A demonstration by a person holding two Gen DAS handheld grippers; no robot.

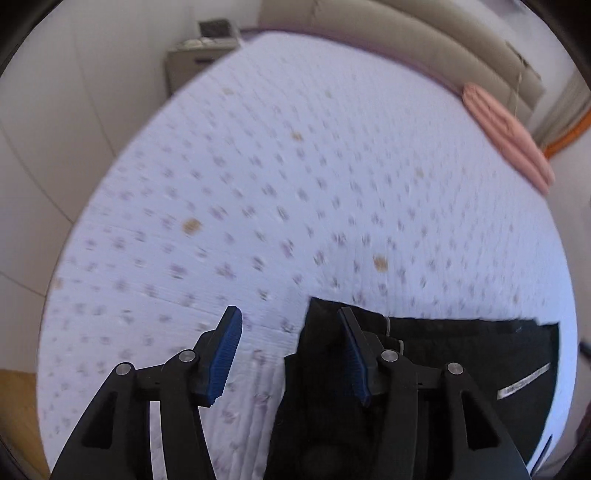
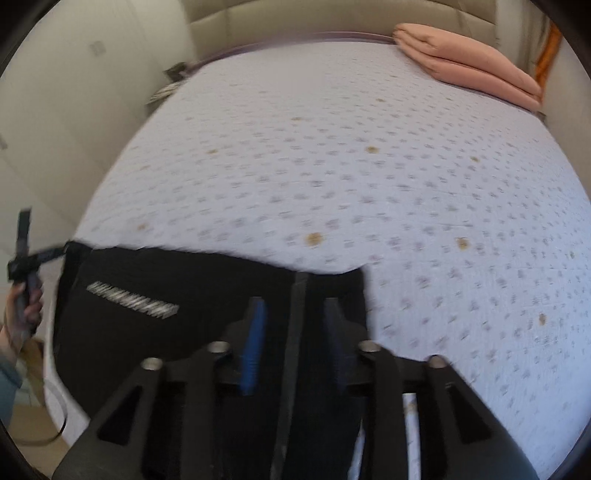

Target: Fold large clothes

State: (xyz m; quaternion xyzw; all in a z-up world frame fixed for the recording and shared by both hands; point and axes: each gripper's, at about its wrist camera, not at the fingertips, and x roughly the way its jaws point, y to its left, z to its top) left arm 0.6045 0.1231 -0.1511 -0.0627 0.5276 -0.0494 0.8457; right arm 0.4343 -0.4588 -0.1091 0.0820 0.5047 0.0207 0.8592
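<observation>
A black garment (image 1: 461, 350) lies folded flat at the near edge of a bed, with a silver-grey strip (image 1: 524, 380) printed on it. My left gripper (image 1: 291, 350) hovers over the garment's left edge. Its jaws are open: the right finger is over the black cloth, the left over bare sheet, and nothing is pinched. In the right wrist view, my right gripper (image 2: 295, 332) is above the right end of the garment (image 2: 184, 277). It is open too, and a raised dark fold runs between the blue pads without being pressed.
The bed (image 1: 295, 166) has a lilac sheet with small dark marks and a few brown spots. A folded pink blanket (image 2: 469, 62) lies at its far right corner by the beige headboard (image 1: 406, 33). A nightstand (image 1: 192, 59) stands far left. A person's hand (image 2: 22, 317) shows at the left.
</observation>
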